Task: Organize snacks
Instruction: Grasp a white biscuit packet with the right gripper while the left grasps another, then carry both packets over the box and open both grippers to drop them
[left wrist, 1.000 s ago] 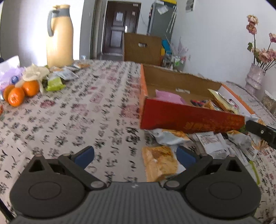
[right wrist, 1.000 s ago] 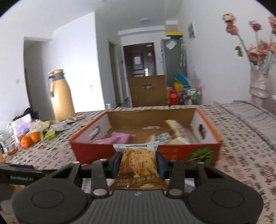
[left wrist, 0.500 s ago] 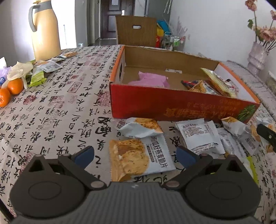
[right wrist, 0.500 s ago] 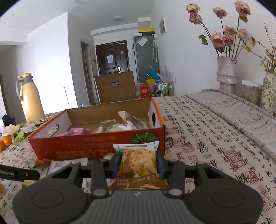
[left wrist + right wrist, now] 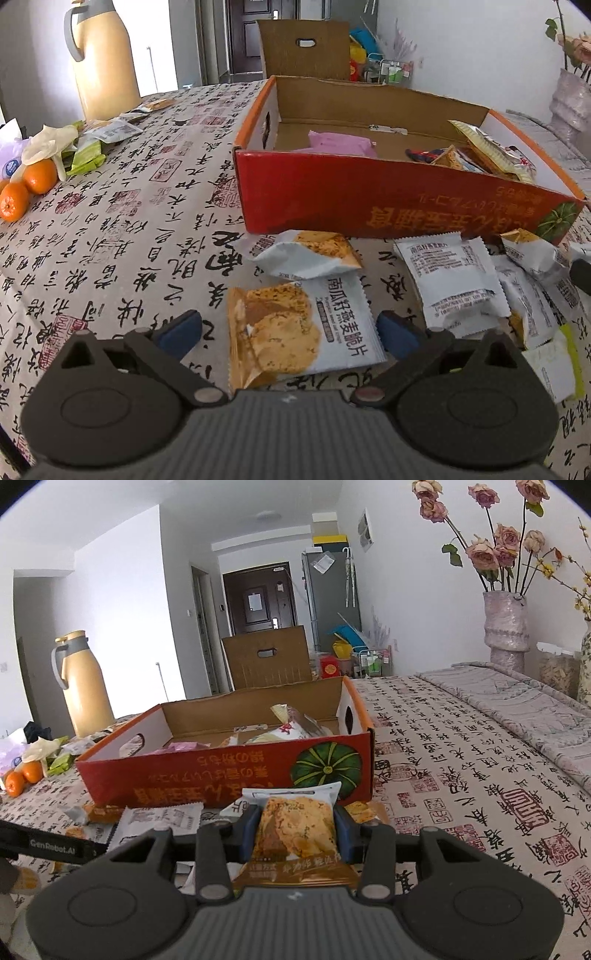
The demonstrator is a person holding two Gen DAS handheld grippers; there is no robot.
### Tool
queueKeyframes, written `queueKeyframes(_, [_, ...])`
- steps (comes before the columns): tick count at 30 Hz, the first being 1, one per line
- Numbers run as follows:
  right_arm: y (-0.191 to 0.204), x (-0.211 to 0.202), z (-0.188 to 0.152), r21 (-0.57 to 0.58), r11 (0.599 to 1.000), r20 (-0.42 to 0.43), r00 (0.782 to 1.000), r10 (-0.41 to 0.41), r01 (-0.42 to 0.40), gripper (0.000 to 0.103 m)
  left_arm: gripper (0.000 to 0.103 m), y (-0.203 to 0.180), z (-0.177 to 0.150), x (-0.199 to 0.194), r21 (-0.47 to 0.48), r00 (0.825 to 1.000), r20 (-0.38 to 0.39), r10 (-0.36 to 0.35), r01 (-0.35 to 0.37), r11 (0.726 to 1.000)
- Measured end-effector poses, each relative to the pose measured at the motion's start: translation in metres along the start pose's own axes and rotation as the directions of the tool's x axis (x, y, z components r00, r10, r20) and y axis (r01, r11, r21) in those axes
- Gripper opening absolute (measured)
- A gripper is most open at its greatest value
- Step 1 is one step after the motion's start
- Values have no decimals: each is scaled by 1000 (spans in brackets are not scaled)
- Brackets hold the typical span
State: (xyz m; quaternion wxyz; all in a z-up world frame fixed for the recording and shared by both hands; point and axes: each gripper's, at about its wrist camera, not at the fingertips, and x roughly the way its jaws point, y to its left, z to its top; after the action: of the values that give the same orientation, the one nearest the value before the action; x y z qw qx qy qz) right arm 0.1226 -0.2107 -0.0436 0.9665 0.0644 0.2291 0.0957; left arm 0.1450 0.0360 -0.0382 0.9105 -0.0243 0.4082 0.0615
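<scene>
Nearest in the left wrist view: left gripper [image 5: 288, 334], fingers spread wide, straddling a flat oat-crisp packet [image 5: 301, 332] that lies on the calligraphy-print tablecloth [image 5: 110, 229]. Blue pads [image 5: 177, 332] on either side of the packet, not yet touching it. Probably very light, with slick film and a thin, brittle biscuit inside; best taken across the short width through the middle, gently, since a hard squeeze could crack the contents and a grip on the crimped edge alone would likely slip. Lying so flat, may also need one finger slid under an edge.

Just beyond, a puffed-up second packet [image 5: 306, 254], then to the right a back-side-up white packet [image 5: 454, 277] and a loose overlapping heap of more packets [image 5: 528, 295]. All soft, air-filled, apt to slide on one another.

Behind those, the red cardboard box [image 5: 388, 199], open-topped, with a pink packet [image 5: 340, 144] on its floor and several foil snack bags [image 5: 484, 151] leaning in the far right corner. Far left on the table: mandarins [image 5: 27, 186], green wrappers [image 5: 86, 157], a tan thermos jug [image 5: 103, 62].

In the right wrist view: right gripper [image 5: 295, 836] pinching another crisp packet [image 5: 297, 834] across its width, held upright above the table, near side of the box [image 5: 221, 779]. Hold looks square and secure. Farther right, a vase of dried roses [image 5: 506, 624]. Likely next step: lift over the box wall and release inside.
</scene>
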Motion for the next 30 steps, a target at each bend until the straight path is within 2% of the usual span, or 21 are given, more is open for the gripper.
queueKeyframes(2, [0,0,-1,3,1000,0,1000,5,-5,42,94,0,-1,-3,1,1000,10,-2,2,1000])
queueKeyframes(4, [0,-1,-1,5,1000,2,1000,8,-8,42,82,0,-2,-6,6,1000,22,-9,9,1000])
queueKeyframes(7, [0,-2,-1,1,1000,7,1000,12,-12,42,76,2,-3,-8,6,999,33,-11,11,1000])
queueKeyframes(19, [0,-4,-2,6,1000,14,1000,12,-12,42,66,10,-13,-20,-8,998,61,-20,21,1000])
queueKeyframes(30, [0,-5,-2,1,1000,23,1000,4,-4,42,66,11,-19,-49,12,989,146,-34,32,999])
